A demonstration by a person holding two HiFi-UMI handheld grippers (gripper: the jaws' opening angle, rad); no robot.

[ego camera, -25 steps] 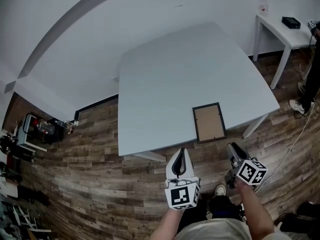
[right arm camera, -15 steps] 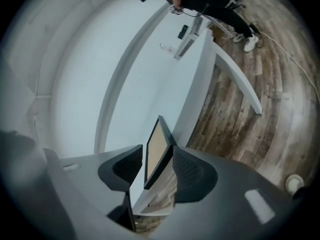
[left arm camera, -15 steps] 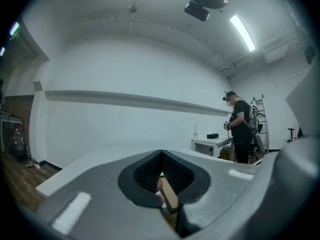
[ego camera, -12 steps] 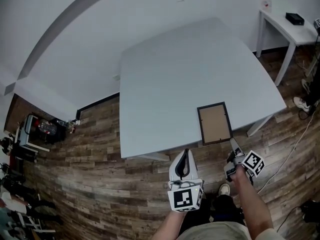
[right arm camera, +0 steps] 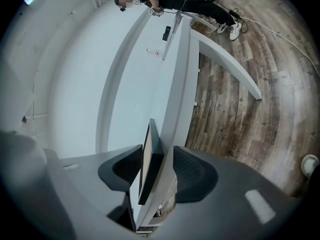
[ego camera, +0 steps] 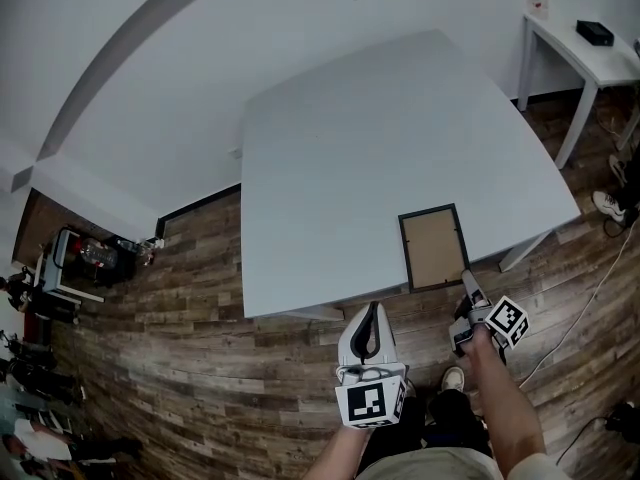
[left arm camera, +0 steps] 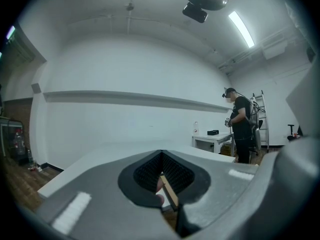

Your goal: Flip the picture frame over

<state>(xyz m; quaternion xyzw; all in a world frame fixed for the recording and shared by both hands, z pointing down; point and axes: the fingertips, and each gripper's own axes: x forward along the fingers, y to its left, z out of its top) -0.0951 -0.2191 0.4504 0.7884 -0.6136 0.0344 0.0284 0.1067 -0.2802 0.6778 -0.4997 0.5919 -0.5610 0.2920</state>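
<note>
Both right gripper (ego camera: 467, 283) jaws, just opened wide, are lowered astride the picture frame (ego camera: 434, 247) at 5 o'clock, unclamped; clamping is judged next; left gripper (ego camera: 372, 310) jaws are together.

The room reads as a bare lab or test space set up for recording, not a home: plain white walls (ego camera: 150, 48), a wood-plank floor (ego camera: 200, 368) and one large pale bench (ego camera: 340, 168) standing alone. A tube light (left arm camera: 241, 29) hangs under an open ceiling, a cable (ego camera: 585, 293) trails over the floor, and a rack of gear (ego camera: 75, 258) stands by the wall. Near a small white side table (ego camera: 600, 63), another person (left arm camera: 242, 129) wears a device on the head.
</note>
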